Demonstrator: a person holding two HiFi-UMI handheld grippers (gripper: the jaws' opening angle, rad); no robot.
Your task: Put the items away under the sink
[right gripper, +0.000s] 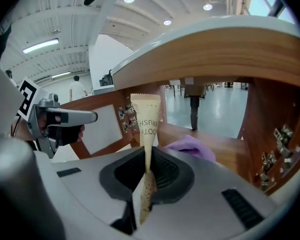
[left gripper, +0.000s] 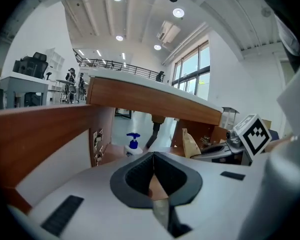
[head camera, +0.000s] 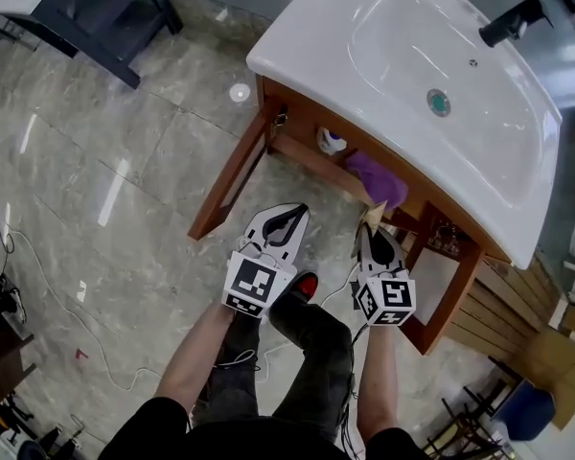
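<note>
Kraft-brown paper toothbrush packet (right gripper: 146, 119): pinched upright in the right gripper (right gripper: 148, 159), whose jaws are clamped narrow on its lower half. Its printed top stands clear above the pads, at the centre of the right gripper view.

White-shelled left gripper (left gripper: 153, 165): jaws pressed together with nothing between them, lower centre of its own view.

Wooden shelf under the white ceramic sink (head camera: 402, 56): upper middle of the head view. It already holds a small white bottle with a blue pump (left gripper: 133, 144) and, to that bottle's right in the head view, a crumpled purple cloth (right gripper: 192, 146). Bare board (right gripper: 225, 151) shows to the right of the cloth.

Step in hand, by judgement: carrying the packet to the shelf. Both grippers are just short of the vanity's open front.

Next move, by judgement: pass the packet under the front rail, lay it on bare board beside the cloth, then part the jaws. The tall packet top may catch the rail.
</note>
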